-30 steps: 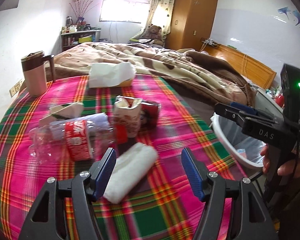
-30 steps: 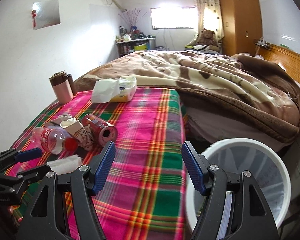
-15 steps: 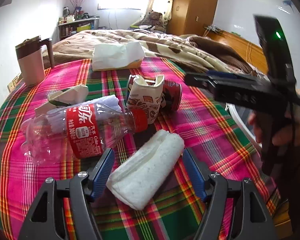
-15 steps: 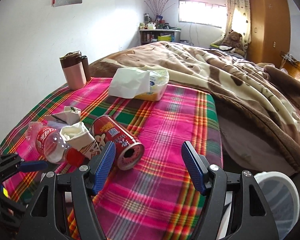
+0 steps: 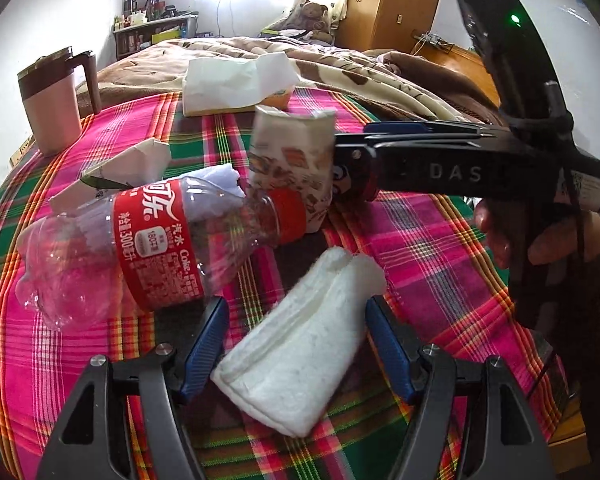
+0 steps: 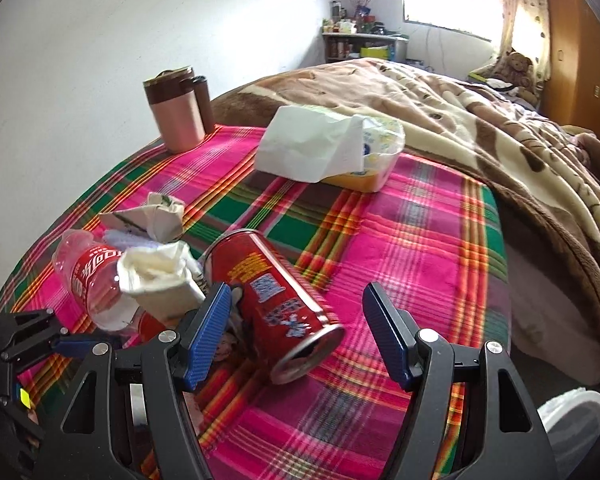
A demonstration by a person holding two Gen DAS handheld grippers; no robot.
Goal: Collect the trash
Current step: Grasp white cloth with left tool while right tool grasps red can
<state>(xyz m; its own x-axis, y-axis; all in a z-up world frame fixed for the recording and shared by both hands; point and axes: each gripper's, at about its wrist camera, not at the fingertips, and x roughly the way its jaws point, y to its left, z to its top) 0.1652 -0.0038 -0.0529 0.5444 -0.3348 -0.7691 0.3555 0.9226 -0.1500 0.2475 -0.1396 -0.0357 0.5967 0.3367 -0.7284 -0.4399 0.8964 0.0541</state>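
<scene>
Trash lies on a pink and green plaid blanket (image 5: pixel 440 248). A folded white tissue wad (image 5: pixel 296 344) sits between the blue pads of my left gripper (image 5: pixel 296 340), which stands open around it without pressing. Beyond it lie a clear cola bottle (image 5: pixel 140 248) with a red label and a crumpled paper cup (image 5: pixel 292 164). My right gripper (image 6: pixel 296 336) is open around a red can (image 6: pixel 276 300) lying on its side, not squeezing it. The right gripper's body (image 5: pixel 460 168) also crosses the left wrist view, reaching the can there.
A pink mug (image 6: pixel 176 116) stands at the back left by the wall. A tissue pack (image 6: pixel 332 152) lies behind the trash, and crumpled paper (image 6: pixel 152 220) lies beside the bottle. A brown patterned quilt (image 6: pixel 480 120) covers the bed beyond. A white bin's rim (image 6: pixel 576 412) shows low right.
Both grippers moved in toward the trash. The left one came down over the tissue wad. The right one swung left from the white bin until the red can lay between its pads.
</scene>
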